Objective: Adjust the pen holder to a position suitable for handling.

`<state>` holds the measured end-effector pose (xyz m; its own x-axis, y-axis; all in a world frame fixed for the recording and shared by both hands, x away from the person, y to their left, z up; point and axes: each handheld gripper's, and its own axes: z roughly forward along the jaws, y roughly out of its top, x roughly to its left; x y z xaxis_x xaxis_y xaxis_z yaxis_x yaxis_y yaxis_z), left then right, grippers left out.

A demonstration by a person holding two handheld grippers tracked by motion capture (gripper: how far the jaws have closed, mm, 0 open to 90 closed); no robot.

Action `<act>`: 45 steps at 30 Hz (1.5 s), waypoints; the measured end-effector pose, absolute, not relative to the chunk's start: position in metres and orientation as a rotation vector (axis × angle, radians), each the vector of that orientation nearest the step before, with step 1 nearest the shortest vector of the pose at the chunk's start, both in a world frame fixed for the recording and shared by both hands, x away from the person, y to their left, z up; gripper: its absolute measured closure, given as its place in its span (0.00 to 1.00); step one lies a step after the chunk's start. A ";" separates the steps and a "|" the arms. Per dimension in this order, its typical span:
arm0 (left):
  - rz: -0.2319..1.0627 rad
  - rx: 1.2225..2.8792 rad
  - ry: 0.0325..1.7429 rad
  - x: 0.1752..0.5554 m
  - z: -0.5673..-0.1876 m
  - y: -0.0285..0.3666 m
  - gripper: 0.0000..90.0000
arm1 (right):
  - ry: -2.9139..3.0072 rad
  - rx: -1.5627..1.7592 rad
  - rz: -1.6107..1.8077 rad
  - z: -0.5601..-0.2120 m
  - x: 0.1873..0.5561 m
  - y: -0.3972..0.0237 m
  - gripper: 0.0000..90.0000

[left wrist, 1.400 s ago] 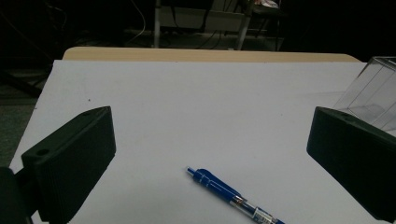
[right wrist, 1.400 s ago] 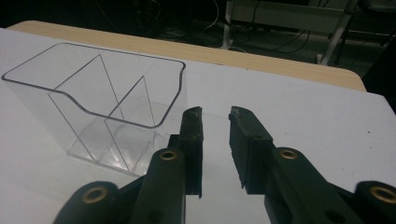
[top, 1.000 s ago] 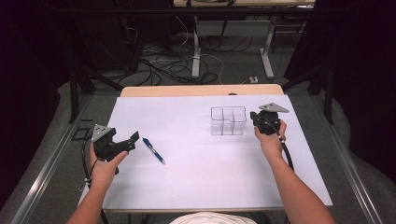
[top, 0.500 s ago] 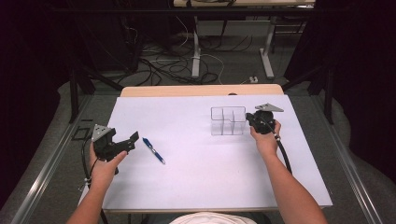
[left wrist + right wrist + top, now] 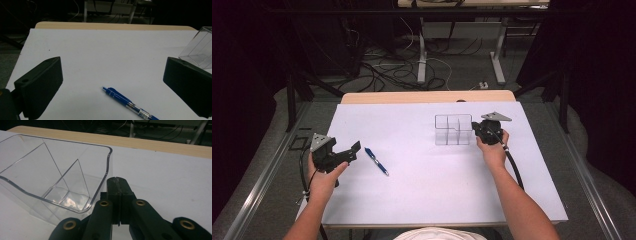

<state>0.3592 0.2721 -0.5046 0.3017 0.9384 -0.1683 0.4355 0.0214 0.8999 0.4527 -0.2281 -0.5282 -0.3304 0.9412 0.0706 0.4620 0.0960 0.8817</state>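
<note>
White-covered counter (image 5: 422, 200) carries a clear divided organizer (image 5: 453, 129) at right rear, right claw (image 5: 117, 185) pressed together just beside its wall, left claw (image 5: 112, 82) spread apart near a blue pen (image 5: 376, 161) lying left of centre

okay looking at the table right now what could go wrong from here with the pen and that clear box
1. The right tool, jaws shut, sits right against the clear divided box; the box looks light, so a nudge could slide or tip it.
2. The left tool is open with the blue pen lying low between its jaws; a round pen may roll away if only one jaw touches it first.
</note>
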 end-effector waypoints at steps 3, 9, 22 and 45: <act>0.638 1.580 1.293 0.359 -0.505 0.272 0.03 | 1.857 1.362 1.183 -0.529 0.453 -0.223 1.00; 0.640 1.585 1.290 0.359 -0.505 0.272 0.03 | 1.887 1.333 1.185 -0.529 0.453 -0.208 1.00; 0.635 1.585 1.294 0.359 -0.505 0.272 0.03 | 1.917 1.303 1.204 -0.528 0.458 -0.182 1.00; 0.633 1.588 1.291 0.359 -0.505 0.272 0.03 | 1.961 1.296 1.237 -0.535 0.454 -0.146 1.00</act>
